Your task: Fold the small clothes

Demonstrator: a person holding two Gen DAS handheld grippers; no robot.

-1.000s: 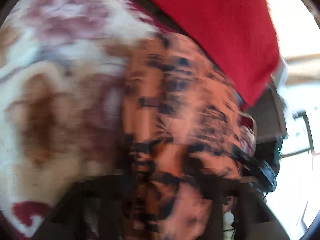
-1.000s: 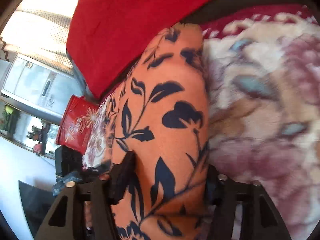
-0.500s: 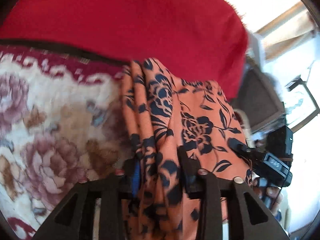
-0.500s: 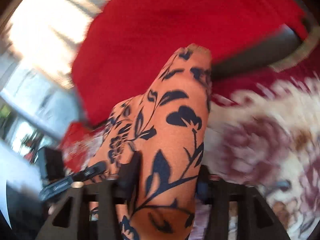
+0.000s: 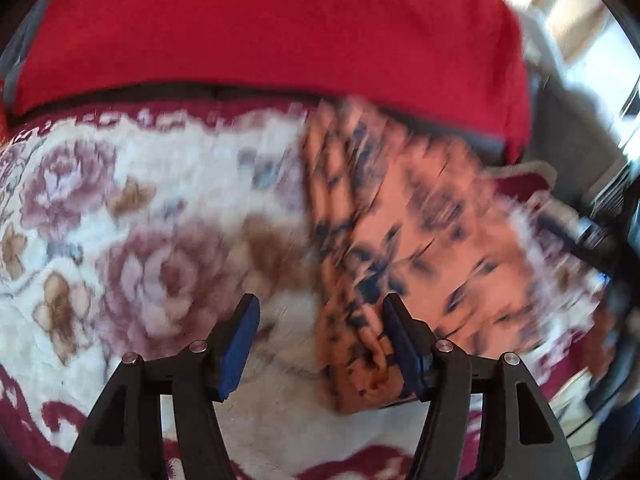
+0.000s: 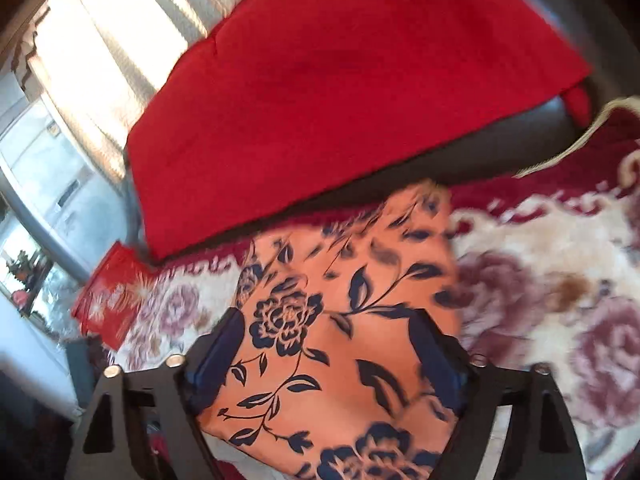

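Lying on the flowered blanket (image 5: 132, 240), the orange garment (image 5: 404, 216) with its dark blue flower print sits toward the blanket's far edge, its far end just short of the red cloth (image 5: 280, 32) beyond that edge. In the left wrist view the garment is bunched into lengthwise folds along its left side and flatter to the right; the picture is blurred, so finer detail cannot be told.

Left gripper (image 5: 320, 340): jaws have just been opening and stand apart. The folded near end of the garment lies between them, close against the right-hand pad; the left-hand pad is clear of it, over bare blanket. Nothing is gripped.

Right gripper (image 6: 328, 364): jaws have just been opening and stand wide. The garment passes between them, spread flat and filling most of the gap; the pads flank it without pinching, so it is released.

In the right wrist view a red patterned packet (image 6: 112, 296) lies at the blanket's left edge, near the red cloth's corner and apart from the garment. A bright curtained window (image 6: 100, 48) stands behind
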